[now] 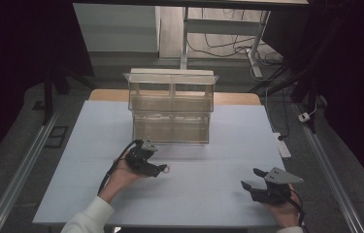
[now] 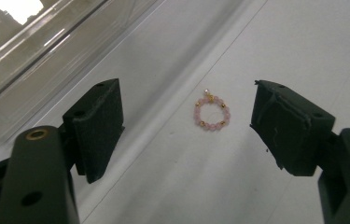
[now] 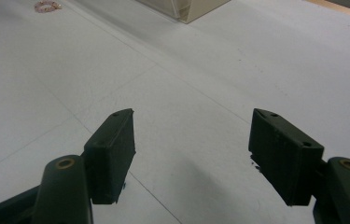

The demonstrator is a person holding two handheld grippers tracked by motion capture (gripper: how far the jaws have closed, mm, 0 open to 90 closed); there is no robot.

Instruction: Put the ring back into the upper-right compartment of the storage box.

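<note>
White table (image 1: 218, 194) carries a clear plastic box (image 1: 171, 106) toward its far side, two-tiered and see-through. Left gripper (image 1: 164, 169) is held near the box's front, jaws spread wide and holding nothing. Right gripper (image 1: 250, 178) sits well apart at the near right, jaws also wide and empty. Pink bead ring (image 2: 212, 112) with gold beads lies flat on the table, between and just ahead of the left gripper's jaws.

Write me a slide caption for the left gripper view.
Open left hand-held gripper frames a pink bead bracelet lying on the white table, clear container alongside.
</note>
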